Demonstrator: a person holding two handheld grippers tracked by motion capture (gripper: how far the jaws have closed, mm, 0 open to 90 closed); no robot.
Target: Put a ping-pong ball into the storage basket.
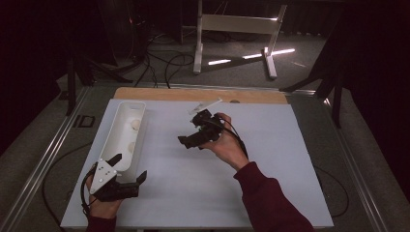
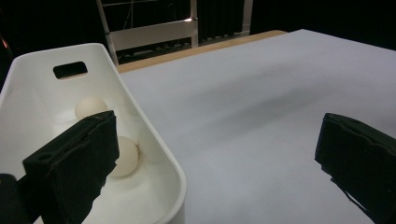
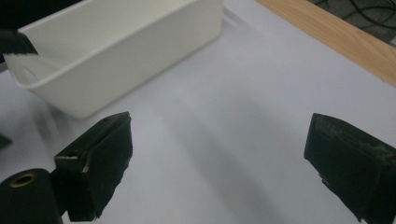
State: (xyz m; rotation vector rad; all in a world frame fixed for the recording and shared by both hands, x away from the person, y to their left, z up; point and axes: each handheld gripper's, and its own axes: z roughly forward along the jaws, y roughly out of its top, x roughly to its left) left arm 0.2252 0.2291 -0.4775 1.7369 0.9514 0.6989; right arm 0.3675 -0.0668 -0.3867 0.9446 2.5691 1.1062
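Left gripper (image 1: 129, 170) sits at the near end of the white bin (image 1: 118, 126), fingers (image 2: 74, 161) spread wide and holding nothing. In the left gripper view one finger hangs inside the bin above the near wall, the other is out over the bare bench (image 1: 270, 159), so we straddle the right-hand wall. Two pale balls (image 2: 122, 156) lie on the bin floor; the near one is just past the inside finger, the other farther back under the handle slot. We can't tell whether the finger touches the near ball.

If we're gripping the wall to steady the bin, we should close slowly and keep the inside finger clear of that ball.

Right gripper (image 1: 189, 141) is mid-bench, well apart from the bin, fingers (image 3: 100, 161) also wide open and empty, aimed toward the bin's outer wall. We should bring it in level and come over the rim, not into the side.
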